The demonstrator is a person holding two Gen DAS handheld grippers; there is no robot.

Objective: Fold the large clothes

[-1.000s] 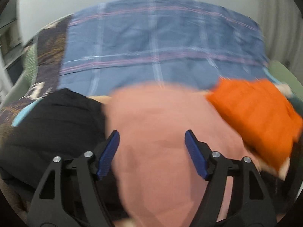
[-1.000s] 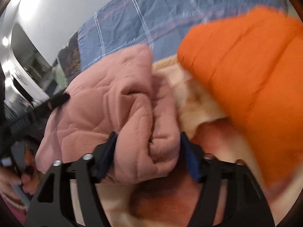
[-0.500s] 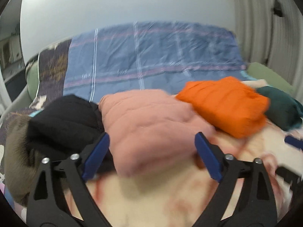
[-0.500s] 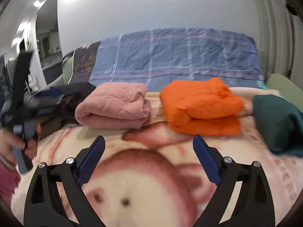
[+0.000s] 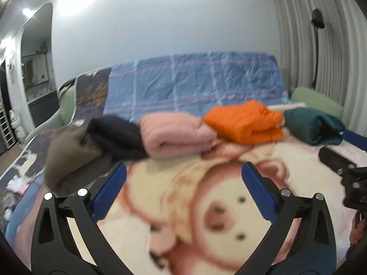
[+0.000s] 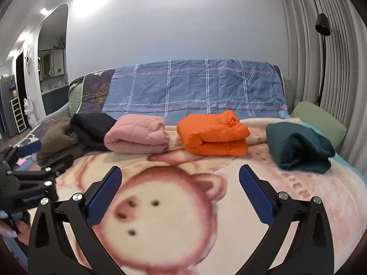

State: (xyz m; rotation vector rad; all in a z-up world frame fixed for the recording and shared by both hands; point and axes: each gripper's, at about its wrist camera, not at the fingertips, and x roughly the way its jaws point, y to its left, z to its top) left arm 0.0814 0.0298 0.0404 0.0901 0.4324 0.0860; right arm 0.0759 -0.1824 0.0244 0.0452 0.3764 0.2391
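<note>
Since both hand-held grippers, left (image 5: 183, 190) and right (image 6: 180, 188), gape wide and empty, they'd best grab the unfolded black jacket (image 6: 91, 123) by its edges next.

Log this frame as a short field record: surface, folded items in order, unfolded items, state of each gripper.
surface: pig-print blanket spread on a bed
folded, left to right: pink quilted garment; orange puffer jacket; dark green garment
unfolded: black garment and brown garment heaped at the left end
left gripper: jaws have just been opening, nothing between them
right gripper: jaws have just been opening, nothing between them
backdrop: blue plaid sheet
</note>
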